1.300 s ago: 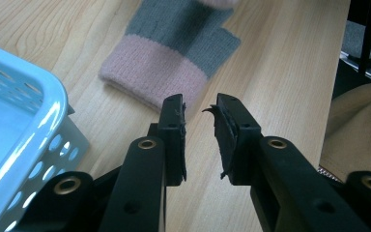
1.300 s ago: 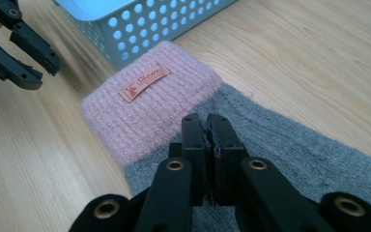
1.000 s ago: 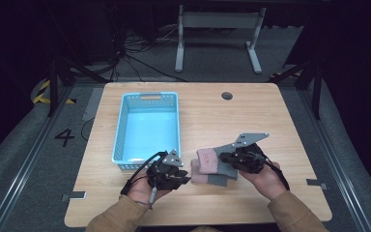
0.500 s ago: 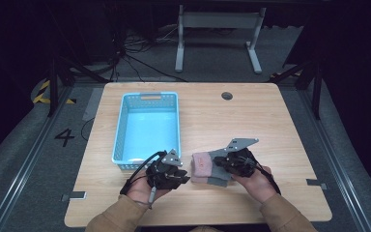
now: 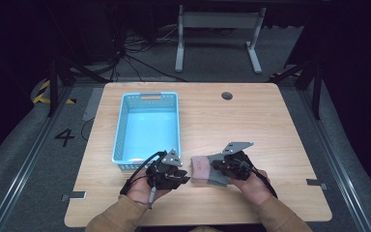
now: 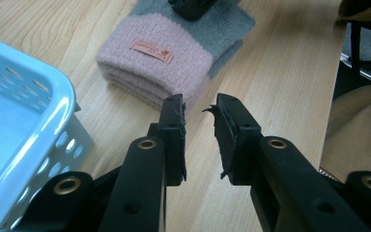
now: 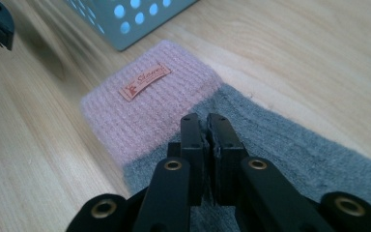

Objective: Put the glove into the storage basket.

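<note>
A folded knit piece [image 5: 202,168], pink at the cuff with a small label and grey beyond, lies near the table's front edge. My left gripper [image 6: 199,104] points at the pink cuff [image 6: 159,63] from just short of it, jaws open a little with nothing between them. My right gripper [image 7: 205,118] is shut, and its tips sit low over the knit piece [image 7: 145,111] where pink meets grey. In the high view the left gripper [image 5: 183,179] is left of the knit piece and the right gripper [image 5: 216,167] is on its right part.
A light blue perforated basket [image 5: 121,140] stands empty just beyond my left hand; its corner [image 6: 29,96] is close to the left jaws. Bare wood stretches to the right and far side of the table [image 5: 270,121]. A small round hole [image 5: 227,95] sits near the back edge.
My right gripper has come down and leftward onto the knit piece. The left gripper and the knit piece have stayed where they were.
</note>
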Motion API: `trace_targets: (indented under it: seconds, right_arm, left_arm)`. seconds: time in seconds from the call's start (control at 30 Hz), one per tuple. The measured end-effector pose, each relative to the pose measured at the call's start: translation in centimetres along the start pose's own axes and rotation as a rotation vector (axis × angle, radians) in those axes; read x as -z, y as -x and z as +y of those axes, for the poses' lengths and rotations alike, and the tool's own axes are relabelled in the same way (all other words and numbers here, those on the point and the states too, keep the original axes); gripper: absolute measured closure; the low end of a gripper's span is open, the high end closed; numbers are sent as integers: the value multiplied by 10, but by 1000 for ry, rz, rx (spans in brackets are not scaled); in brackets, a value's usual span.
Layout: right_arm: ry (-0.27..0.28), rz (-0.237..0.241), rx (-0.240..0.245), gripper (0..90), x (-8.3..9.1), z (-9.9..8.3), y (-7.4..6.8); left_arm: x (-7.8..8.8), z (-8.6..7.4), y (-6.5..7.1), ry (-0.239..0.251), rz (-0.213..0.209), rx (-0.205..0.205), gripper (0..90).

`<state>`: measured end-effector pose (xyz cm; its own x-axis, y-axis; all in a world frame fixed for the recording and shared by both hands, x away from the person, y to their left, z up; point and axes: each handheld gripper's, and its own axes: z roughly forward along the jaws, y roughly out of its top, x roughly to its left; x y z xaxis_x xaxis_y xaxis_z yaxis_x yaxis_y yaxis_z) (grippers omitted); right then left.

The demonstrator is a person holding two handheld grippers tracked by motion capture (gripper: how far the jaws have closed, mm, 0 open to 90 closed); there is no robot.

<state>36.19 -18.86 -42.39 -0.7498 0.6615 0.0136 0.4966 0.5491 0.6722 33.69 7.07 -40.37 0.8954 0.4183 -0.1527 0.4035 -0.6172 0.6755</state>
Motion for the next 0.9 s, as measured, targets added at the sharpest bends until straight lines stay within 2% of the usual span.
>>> trace_targets:
  seconds: [0.2, 0.33, 0.43, 0.6, 0.9]
  right_arm:
    - [-22, 10, -11, 825, -4, -5, 1]
    - [-10, 18, 2, 754, -2, -5, 3]
    - [13, 32, -7, 694, 3, -5, 5]
    - [40, 54, -33, 590, 14, -3, 14]
    - [83, 39, -54, 543, 43, -6, 32]
  left_arm:
    - [0, 0, 0, -2, -1, 2, 734]
    - [-1, 1, 0, -4, -4, -2, 733]
    - [-1, 1, -1, -1, -3, 2, 726]
    - [-1, 2, 0, 2, 2, 1, 687]
    - [-1, 9, 3, 6, -2, -14, 616]
